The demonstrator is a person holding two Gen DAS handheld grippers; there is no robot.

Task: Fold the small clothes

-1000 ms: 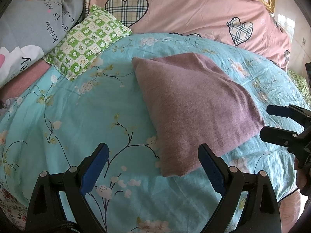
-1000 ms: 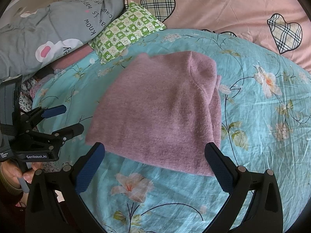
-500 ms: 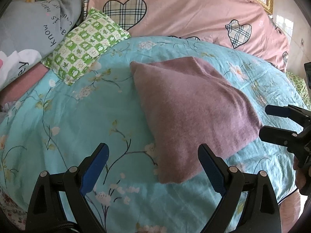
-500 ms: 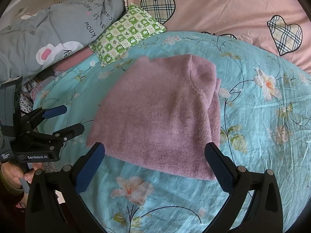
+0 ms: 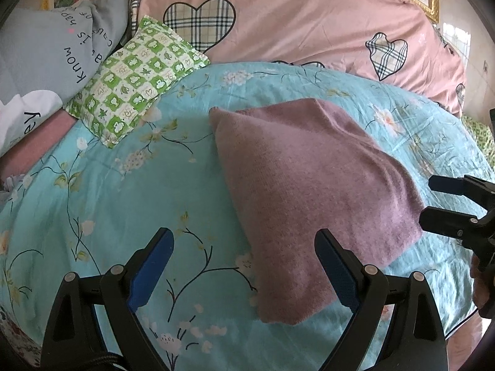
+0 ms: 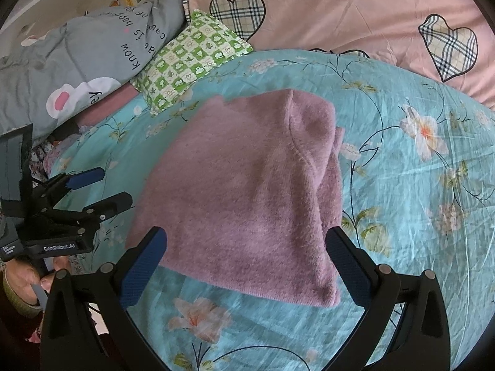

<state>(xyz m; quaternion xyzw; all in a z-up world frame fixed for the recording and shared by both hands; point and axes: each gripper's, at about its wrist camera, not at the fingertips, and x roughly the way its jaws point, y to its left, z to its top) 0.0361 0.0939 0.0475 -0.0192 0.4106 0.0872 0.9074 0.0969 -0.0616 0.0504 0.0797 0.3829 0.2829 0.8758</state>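
A mauve knitted garment (image 5: 309, 185) lies folded into a flat rectangle on the teal floral bedspread (image 5: 123, 201); it also shows in the right wrist view (image 6: 247, 191). My left gripper (image 5: 244, 266) is open and empty, above the bedspread just left of the garment's near corner. My right gripper (image 6: 247, 262) is open and empty, hovering over the garment's near edge. Each gripper shows in the other's view: the right one (image 5: 433, 198) at the garment's right corner, the left one (image 6: 102, 188) at its left side.
A green checked pillow (image 5: 133, 80), a grey printed pillow (image 5: 49, 52) and a large pink quilt with plaid hearts (image 5: 309, 21) lie at the head of the bed. The bed's near edge drops off at the lower right (image 5: 464, 324).
Both grippers stayed open. The left camera drew back and tipped slightly, so the garment sits lower and nearer in its view. The right view barely shifted.
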